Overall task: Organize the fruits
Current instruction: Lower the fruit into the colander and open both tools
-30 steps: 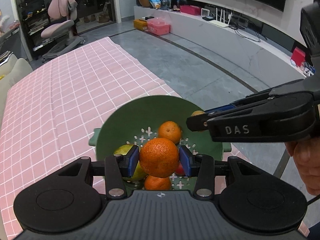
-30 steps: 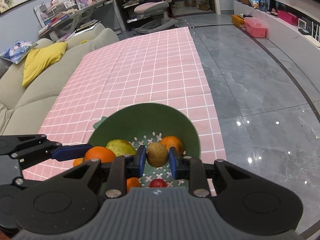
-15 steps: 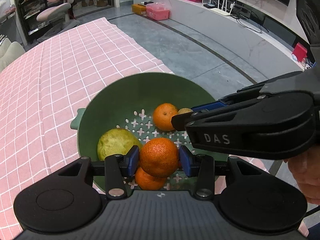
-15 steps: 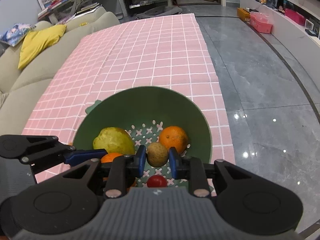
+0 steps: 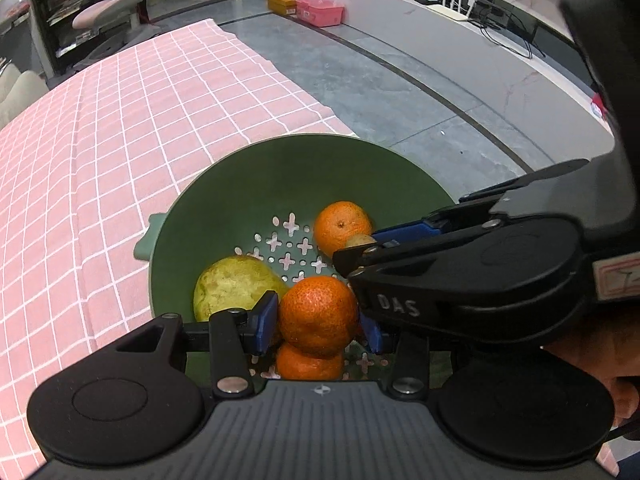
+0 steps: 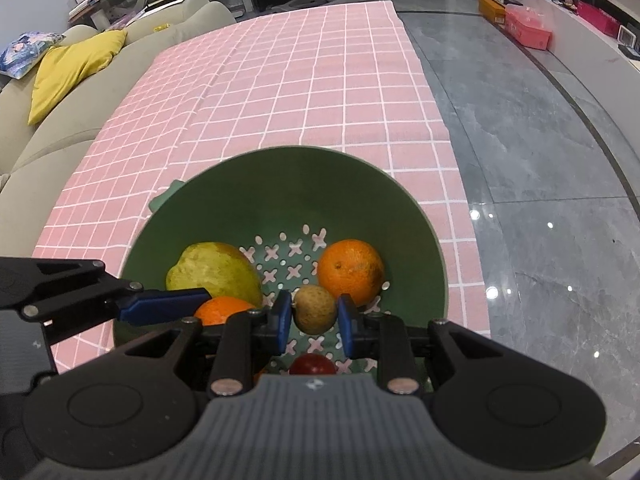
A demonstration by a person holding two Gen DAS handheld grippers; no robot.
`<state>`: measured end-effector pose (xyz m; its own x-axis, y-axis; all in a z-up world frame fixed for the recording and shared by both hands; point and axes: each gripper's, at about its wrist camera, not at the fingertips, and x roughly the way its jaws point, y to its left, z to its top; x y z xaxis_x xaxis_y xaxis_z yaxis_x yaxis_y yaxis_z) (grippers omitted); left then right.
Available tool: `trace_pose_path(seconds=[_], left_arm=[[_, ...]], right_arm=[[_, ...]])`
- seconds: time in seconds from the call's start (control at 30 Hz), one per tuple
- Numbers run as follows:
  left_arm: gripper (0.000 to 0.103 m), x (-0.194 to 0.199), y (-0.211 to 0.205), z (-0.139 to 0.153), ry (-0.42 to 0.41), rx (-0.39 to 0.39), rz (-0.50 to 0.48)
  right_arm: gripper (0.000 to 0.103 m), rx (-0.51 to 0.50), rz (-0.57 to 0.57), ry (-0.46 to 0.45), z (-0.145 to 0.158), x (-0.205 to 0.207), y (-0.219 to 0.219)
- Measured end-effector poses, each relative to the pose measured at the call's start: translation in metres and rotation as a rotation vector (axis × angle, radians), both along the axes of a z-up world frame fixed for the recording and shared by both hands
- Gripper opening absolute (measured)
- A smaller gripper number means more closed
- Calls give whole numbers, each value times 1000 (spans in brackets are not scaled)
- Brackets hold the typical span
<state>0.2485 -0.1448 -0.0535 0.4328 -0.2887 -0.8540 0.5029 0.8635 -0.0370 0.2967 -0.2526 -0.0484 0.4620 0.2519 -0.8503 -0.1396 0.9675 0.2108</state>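
A green colander bowl [image 5: 288, 168] [image 6: 288, 184] sits on the pink checked tablecloth. My left gripper [image 5: 318, 322] is shut on an orange mandarin [image 5: 318, 314] low inside the bowl, just above another mandarin [image 5: 310, 364]. My right gripper [image 6: 314, 318] is shut on a small brown kiwi-like fruit [image 6: 315, 309] inside the bowl. Also in the bowl lie a yellow-green pear [image 5: 232, 284] [image 6: 212, 272], an orange [image 5: 342, 226] [image 6: 351, 270] and a small red fruit [image 6: 312, 364]. Each gripper shows from the side in the other's view.
The tablecloth [image 6: 280, 80] stretches far ahead. The table's right edge drops to a grey tiled floor [image 6: 540, 160]. A beige sofa with a yellow cushion [image 6: 68, 68] stands on the left. A pink chair [image 5: 108, 12] stands beyond the table.
Both grippers have come down into the bowl with their fruits still held. The bowl now looms larger and closer in both views.
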Motion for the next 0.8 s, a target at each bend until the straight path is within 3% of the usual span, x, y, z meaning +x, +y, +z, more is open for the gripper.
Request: trace_pose_path(seconds=[0.4,0.8], left_arm=[[55,11,-12,-5,-64,57,-94],[58,18,-16,-9,-90,47,-90]], right_arm=[[19,12,-4,-6,-4,13,-2],[21,8,-16,-28,-2,15,-4]])
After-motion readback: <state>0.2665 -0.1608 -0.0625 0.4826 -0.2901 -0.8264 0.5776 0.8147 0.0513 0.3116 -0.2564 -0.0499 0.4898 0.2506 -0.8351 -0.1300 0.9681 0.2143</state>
